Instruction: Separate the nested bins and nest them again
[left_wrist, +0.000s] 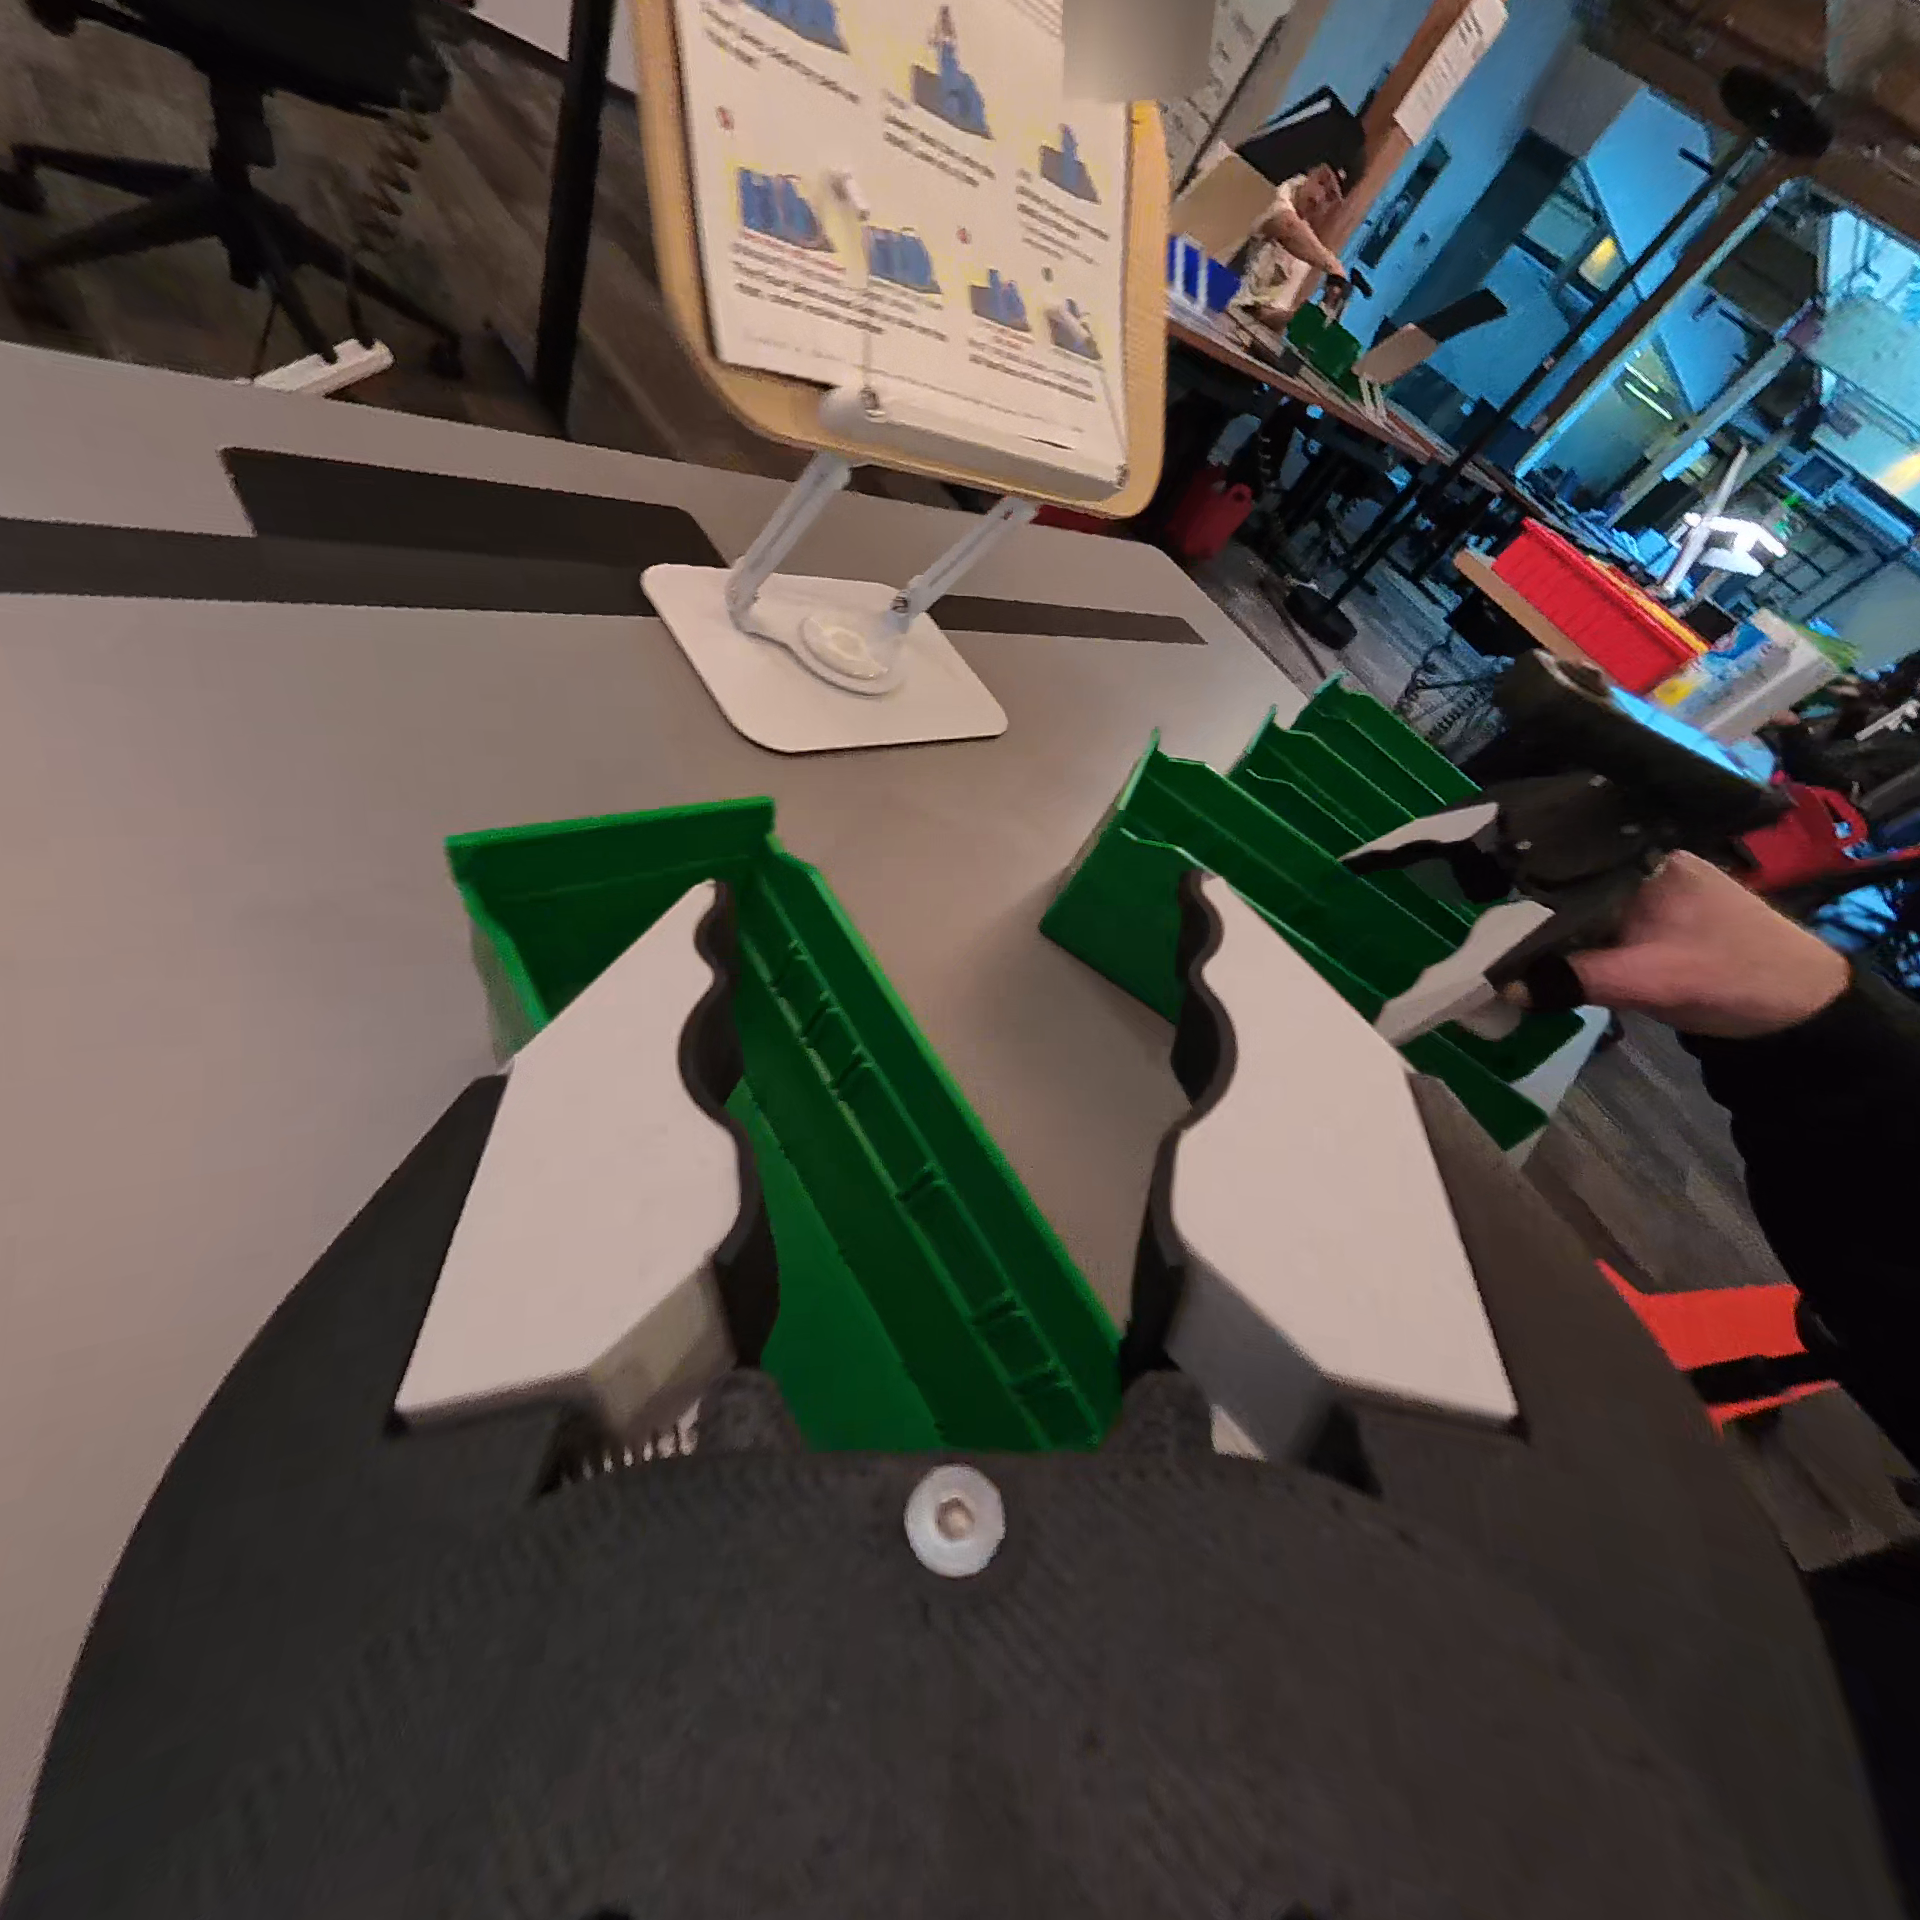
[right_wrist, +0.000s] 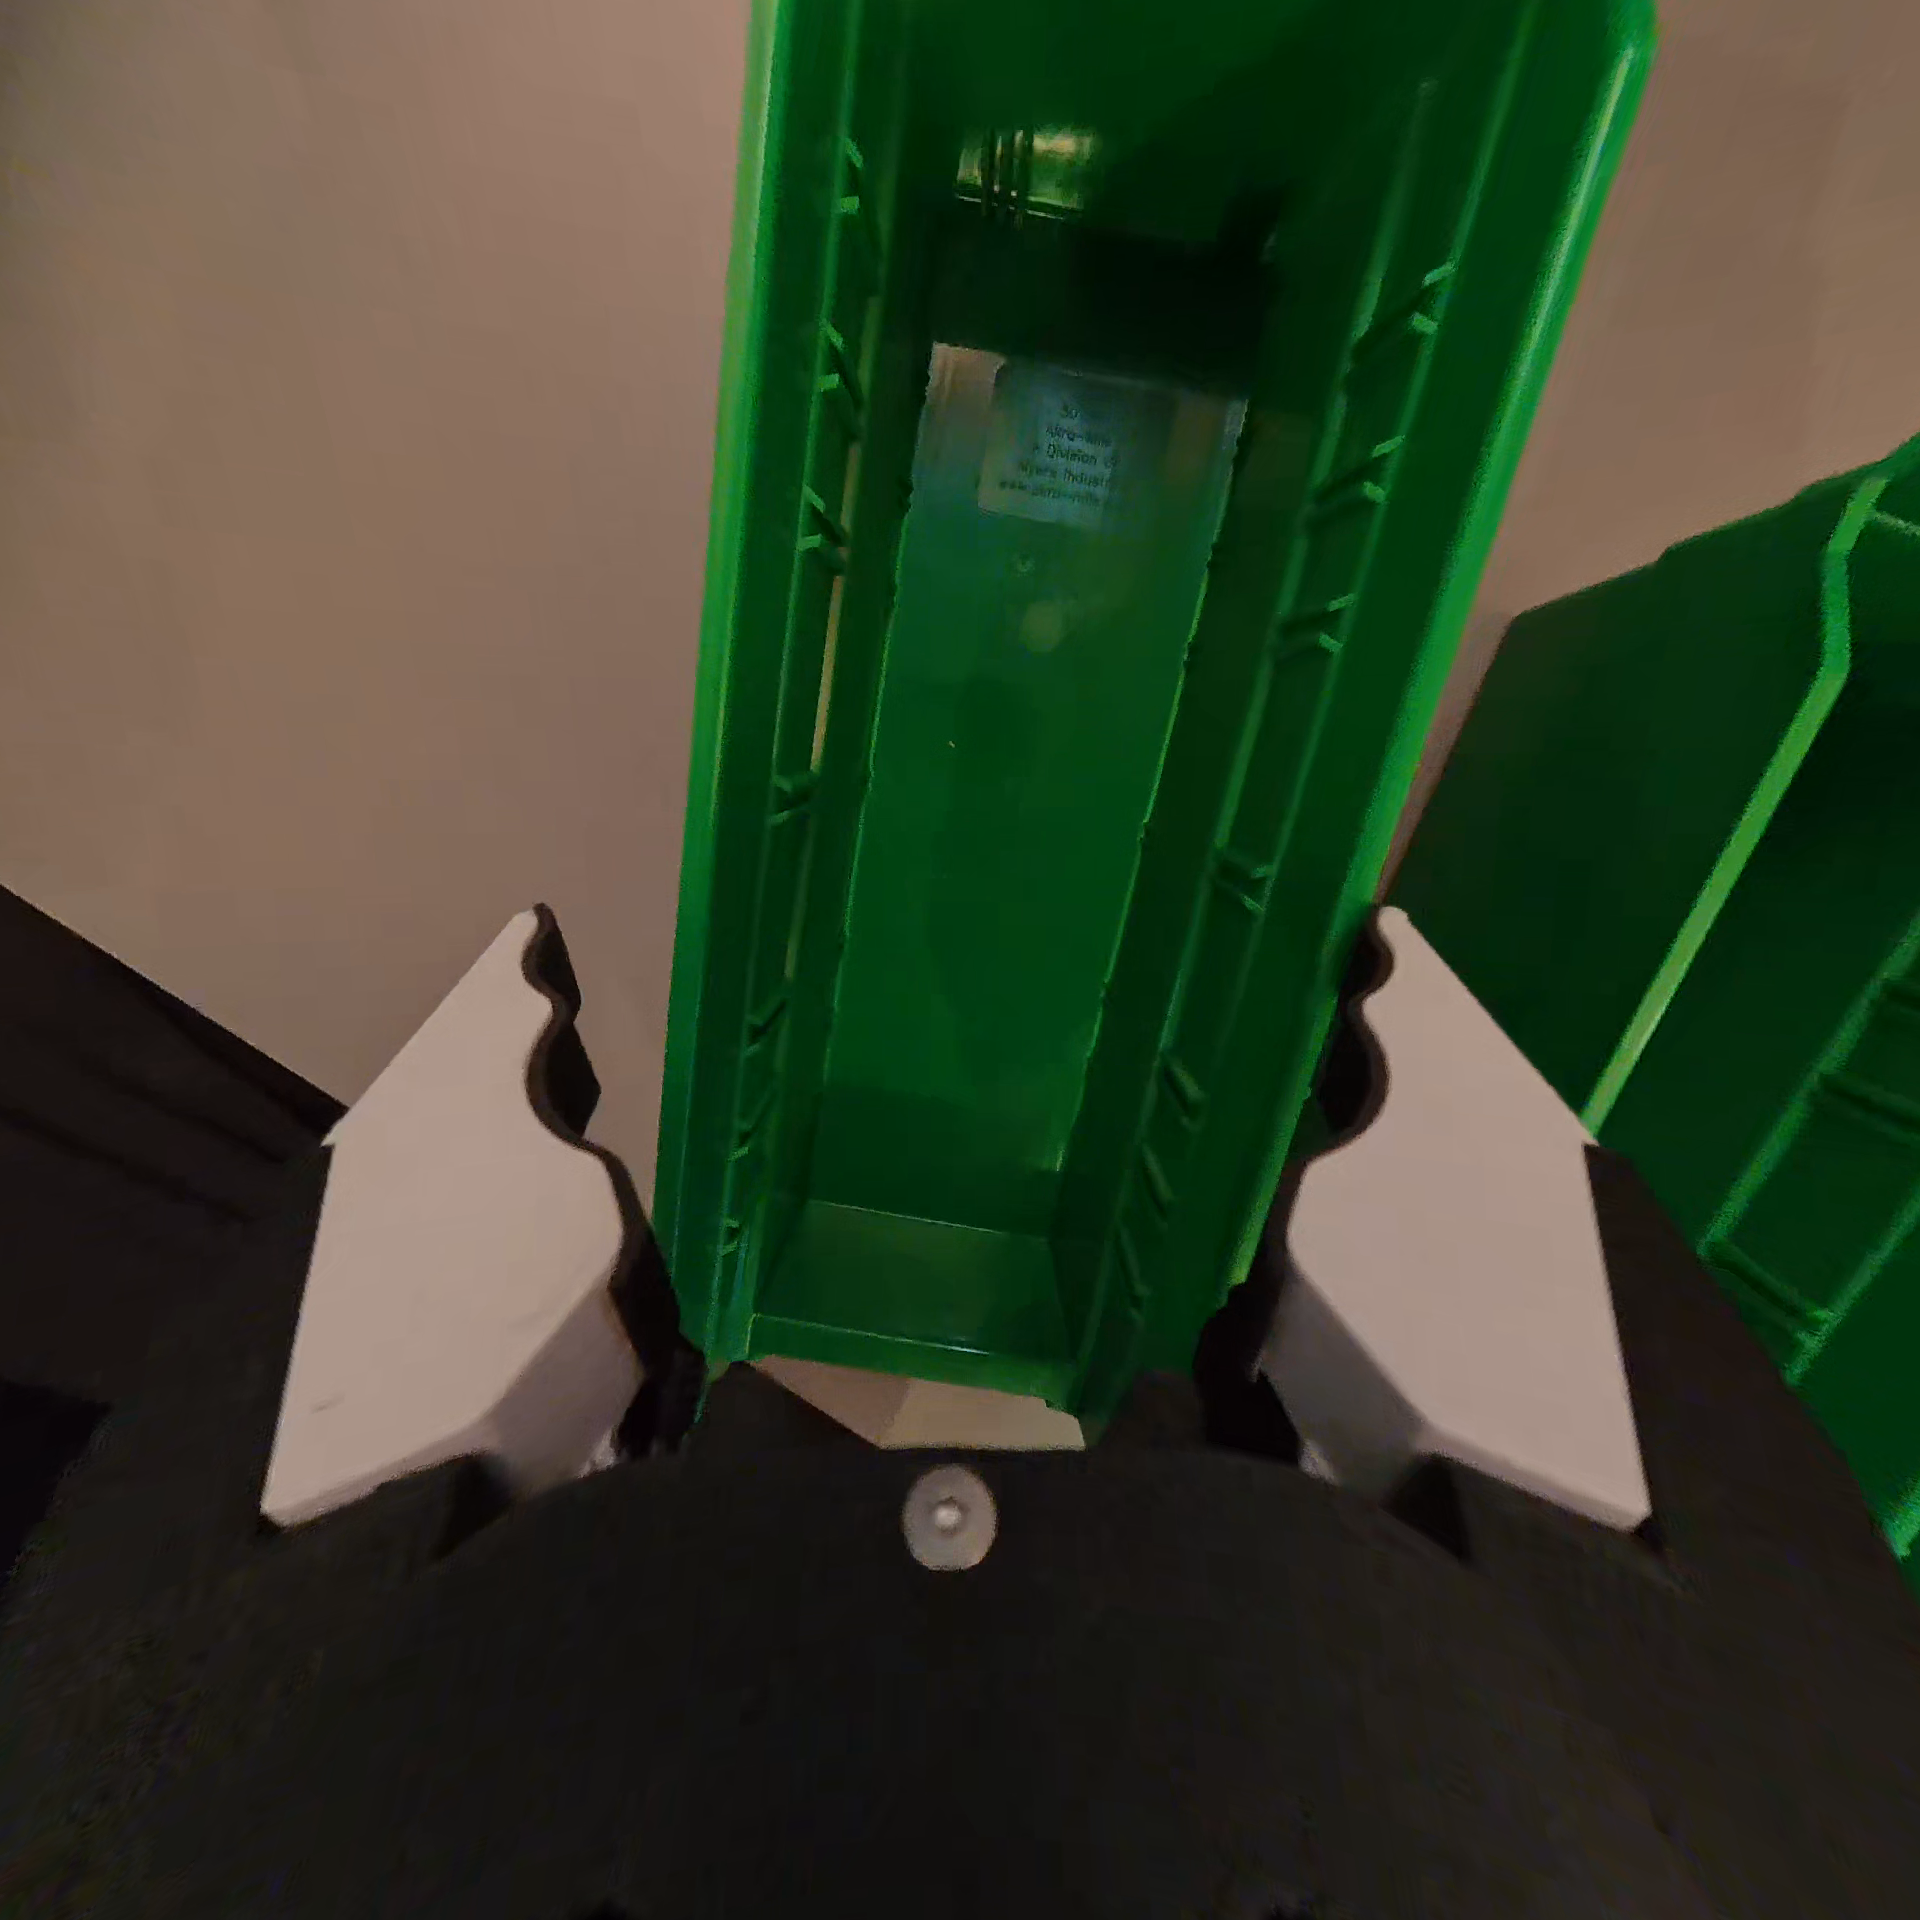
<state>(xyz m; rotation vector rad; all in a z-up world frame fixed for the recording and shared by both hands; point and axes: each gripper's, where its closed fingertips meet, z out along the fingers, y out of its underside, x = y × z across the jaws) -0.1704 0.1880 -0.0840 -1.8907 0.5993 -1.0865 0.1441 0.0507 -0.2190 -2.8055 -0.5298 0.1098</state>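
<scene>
**Desk:** Spread wide at the bottom of the frame: is that the right tool (right_wrist: 964, 914)?

**Photographer:** Yes. Its two pale fingers (right_wrist: 457, 1195) stand open on either side of a long green bin (right_wrist: 1018, 831), near the bin's close end. The right-hand pad sits against the outer rim. Whether either pad is pressing, I cannot tell. A second green bin (right_wrist: 1662, 831) lies just beside it at the right edge.

**Desk:** And the other view?

**Photographer:** The left tool (left_wrist: 956, 894) is also open and pinching nothing. One long wall of a third bin (left_wrist: 935, 1195) runs up between its fingers, in the lower centre. At centre right stand the other bins (left_wrist: 1247, 862), with the right tool over them in a person's hand (left_wrist: 1704, 956).

**Desk:** So where does the task stand?

**Photographer:** All the bins rest apart on the grey surface (left_wrist: 312, 831), so the separating looks done. Nesting appears to be next.

**Desk:** How should that grip go?

**Photographer:** My reading is to close squarely across both long walls rather than on one rim, so the bin does not twist. Then lift it level, line it up end to end over the receiving bin, and lower it straight in. The ribs inside the walls could catch a tilted bin. The left tool could pinch the wall already between its fingers to hold that bin in place.

**Desk:** Anything beyond?

**Photographer:** A white document stand (left_wrist: 831, 665) with an instruction sheet (left_wrist: 904, 208) occupies the upper centre.
</scene>
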